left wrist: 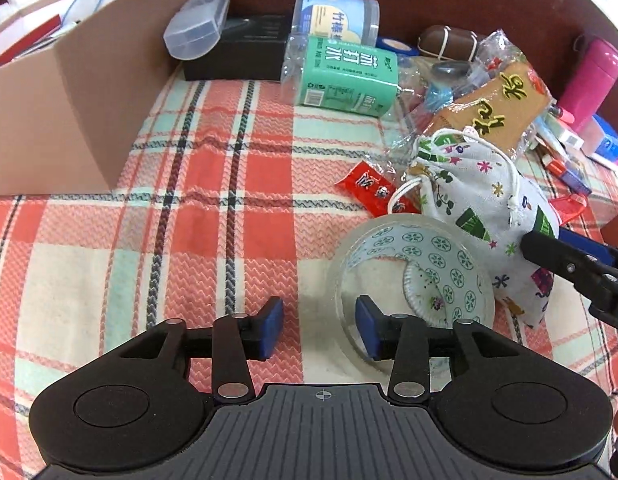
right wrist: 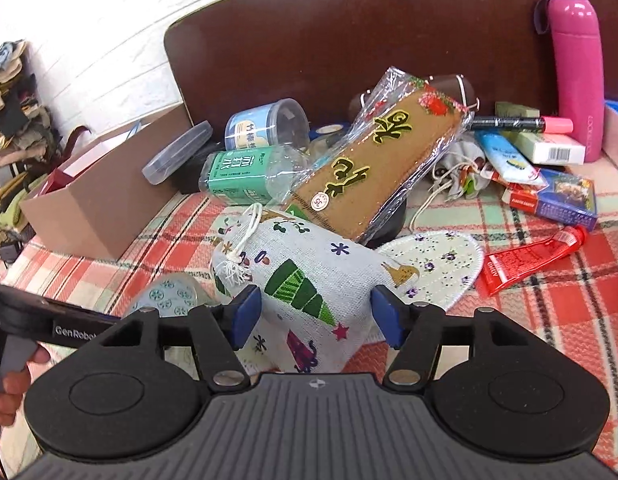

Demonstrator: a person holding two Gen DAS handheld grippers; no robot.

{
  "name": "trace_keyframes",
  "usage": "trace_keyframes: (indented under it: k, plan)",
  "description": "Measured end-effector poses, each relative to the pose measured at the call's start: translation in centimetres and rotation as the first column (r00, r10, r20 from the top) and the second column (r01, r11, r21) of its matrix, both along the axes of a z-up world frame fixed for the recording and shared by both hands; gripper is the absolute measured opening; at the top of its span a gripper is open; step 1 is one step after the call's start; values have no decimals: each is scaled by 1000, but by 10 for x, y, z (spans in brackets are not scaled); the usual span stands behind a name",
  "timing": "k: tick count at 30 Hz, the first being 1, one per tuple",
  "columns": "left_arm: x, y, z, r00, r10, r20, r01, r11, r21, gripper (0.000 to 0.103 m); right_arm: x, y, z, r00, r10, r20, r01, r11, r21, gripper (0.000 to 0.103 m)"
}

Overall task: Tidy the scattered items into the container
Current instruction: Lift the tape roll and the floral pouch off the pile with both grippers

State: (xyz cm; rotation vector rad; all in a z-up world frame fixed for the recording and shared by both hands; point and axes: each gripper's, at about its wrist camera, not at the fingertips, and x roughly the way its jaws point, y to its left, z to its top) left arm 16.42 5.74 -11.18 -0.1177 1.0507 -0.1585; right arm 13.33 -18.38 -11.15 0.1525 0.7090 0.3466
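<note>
The pouch [right wrist: 309, 280], white cloth with printed trees and a drawstring, lies on the plaid cloth [left wrist: 229, 168] at the near edge of the clutter, well apart from the box [left wrist: 69, 120], which stands off to its left. The right gripper [right wrist: 315, 314] straddles the pouch: its fingers [right wrist: 245, 312] stand open on either flank, not yet pressing the fabric. Just left of the pouch sits the tape roll [left wrist: 409, 272]; the left gripper [left wrist: 320, 330] is open too, one finger inside the roll's ring and the other outside it (a rim pinch, by the look of it).

To do this step well, the right fingers should close low and square across the pouch's body, clear of the drawstring and of the wrapped packet [right wrist: 373, 168] leaning on its far end. Soft cloth will sag, so lift straight up before swinging toward the box. The left should clamp the roll's wall firmly before it rises.
</note>
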Motion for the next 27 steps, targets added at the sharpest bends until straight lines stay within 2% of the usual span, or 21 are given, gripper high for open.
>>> trace_keyframes:
  k: [5,10,12,14,17,18,19,20,22,23,25,26,27]
  plan:
    - [4,-12,-6,999,-32,25,32,999,23,76,7,2,-8,1000,-5,-23,5,1000,-2,77]
    - [2,-23,-9,996,-59,60,54,995,81,77,11,-1,-17,998,-26,-58,28,999,28,84]
    - [0,-22,-8,996,-53,69,47,995,87,63,11,-4,-22,996,-30,-82,35,998,61,84]
    - [-2,-18,-6,996,-48,75,42,995,88,25,11,-6,-24,996,-22,-88,30,995,90,77]
    - [0,-11,-5,997,-31,64,28,998,49,21,10,-3,-22,997,-7,-81,14,996,86,71]
    - [1,-10,-6,998,-28,61,26,999,42,25,10,-1,-21,997,-2,-78,8,997,77,70]
    - [1,-11,-6,998,-32,63,29,999,40,40,10,0,-21,997,0,-77,6,998,70,70]
    - [1,-13,-6,997,-39,67,36,999,40,48,11,2,-21,997,0,-76,4,998,65,70]
    - [1,-19,-6,996,-54,75,50,997,55,50,11,4,-22,997,3,-73,1,998,60,70]
    - [0,-23,-6,995,-62,82,56,995,84,33,10,5,-21,998,8,-69,-4,999,54,67]
    - [-3,-24,-5,994,-58,88,49,993,108,14,7,6,-19,998,14,-58,-12,999,41,59]
    - [-4,-21,-4,995,-49,82,41,995,93,6,3,7,-16,999,17,-49,-15,999,40,55]
    - [-5,-17,-3,997,-37,72,32,997,68,6,0,7,-13,999,19,-40,-18,999,40,53]
